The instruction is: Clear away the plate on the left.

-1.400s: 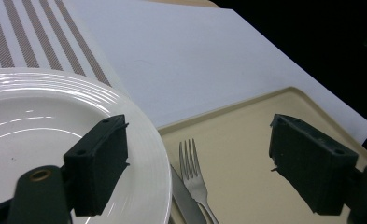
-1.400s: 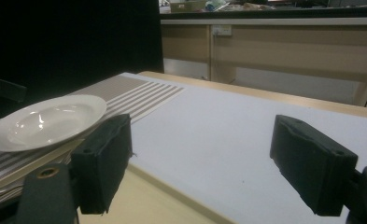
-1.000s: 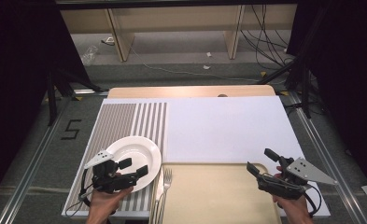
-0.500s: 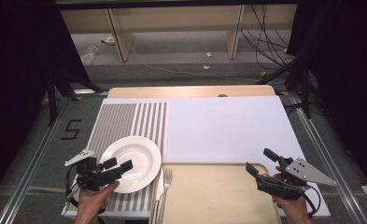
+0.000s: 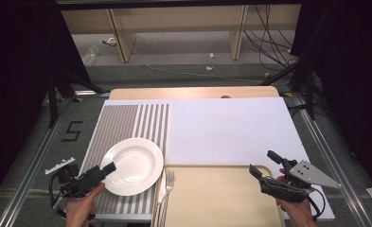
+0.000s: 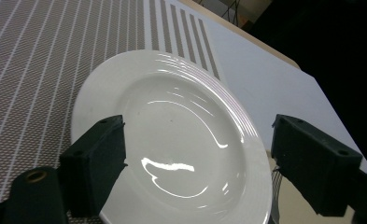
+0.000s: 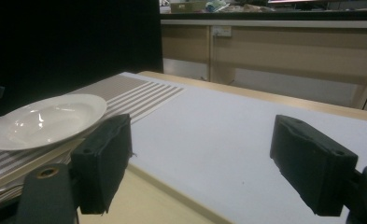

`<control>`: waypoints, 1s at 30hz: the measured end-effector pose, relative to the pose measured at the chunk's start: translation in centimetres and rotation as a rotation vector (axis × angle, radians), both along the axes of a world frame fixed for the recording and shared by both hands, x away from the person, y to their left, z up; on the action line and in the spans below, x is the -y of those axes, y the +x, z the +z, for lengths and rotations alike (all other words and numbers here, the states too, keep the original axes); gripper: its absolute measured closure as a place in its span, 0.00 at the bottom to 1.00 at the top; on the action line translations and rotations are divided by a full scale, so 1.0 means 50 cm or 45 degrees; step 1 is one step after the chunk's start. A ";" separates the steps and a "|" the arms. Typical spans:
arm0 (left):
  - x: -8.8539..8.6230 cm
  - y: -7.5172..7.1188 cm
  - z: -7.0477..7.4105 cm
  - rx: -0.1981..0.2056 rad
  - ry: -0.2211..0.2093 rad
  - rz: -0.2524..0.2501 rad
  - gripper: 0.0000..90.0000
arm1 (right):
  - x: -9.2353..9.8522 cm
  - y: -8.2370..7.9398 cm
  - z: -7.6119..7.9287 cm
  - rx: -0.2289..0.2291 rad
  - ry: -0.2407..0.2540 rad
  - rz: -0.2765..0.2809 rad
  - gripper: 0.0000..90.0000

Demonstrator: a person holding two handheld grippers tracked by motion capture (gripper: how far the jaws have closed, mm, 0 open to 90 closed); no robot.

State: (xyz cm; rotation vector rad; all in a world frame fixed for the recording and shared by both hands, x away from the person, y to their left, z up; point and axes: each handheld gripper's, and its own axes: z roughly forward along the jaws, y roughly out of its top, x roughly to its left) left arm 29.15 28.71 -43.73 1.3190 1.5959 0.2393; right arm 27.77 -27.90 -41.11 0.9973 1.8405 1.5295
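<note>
Striped mat (image 5: pixel 122 124): one plate (image 5: pixel 132 166), one fork (image 5: pixel 167 189)

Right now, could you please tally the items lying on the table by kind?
Plates: 1, white plate
Forks: 1, fork
Trays: 1, beige tray
Placemats: 1, striped placemat
Total: 4

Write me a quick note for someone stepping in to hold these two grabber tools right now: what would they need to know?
Left gripper: open, jaws either side of the near rim of the white plate, not clamped.
Right gripper: open, holding nothing, above the beige tray.
The plate lies on the striped mat; a fork lies between plate and tray.
Done: left gripper lined up at the plate.
Left: probably grip and move it.
</note>
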 end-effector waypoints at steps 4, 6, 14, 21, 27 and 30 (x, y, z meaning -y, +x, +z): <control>-0.008 -0.003 -0.009 -0.039 -0.005 0.029 0.19 | -0.001 -0.001 0.000 -0.003 -0.005 0.001 0.24; -0.010 -0.003 -0.016 -0.065 -0.030 0.053 0.19 | -0.001 -0.001 0.000 -0.001 -0.002 0.000 0.24; -0.025 -0.010 -0.039 -0.165 -0.142 0.121 0.21 | -0.002 0.001 -0.001 -0.004 -0.002 -0.001 0.24; -0.039 -0.011 -0.053 -0.220 -0.217 0.153 0.21 | -0.003 0.000 0.000 -0.003 -0.007 -0.001 0.24; -0.048 -0.012 -0.083 -0.304 -0.427 0.195 0.23 | -0.003 -0.001 0.000 0.000 -0.008 -0.002 0.24; -0.049 -0.013 -0.089 -0.324 -0.454 0.210 0.23 | -0.003 -0.001 -0.001 0.001 -0.008 0.000 0.24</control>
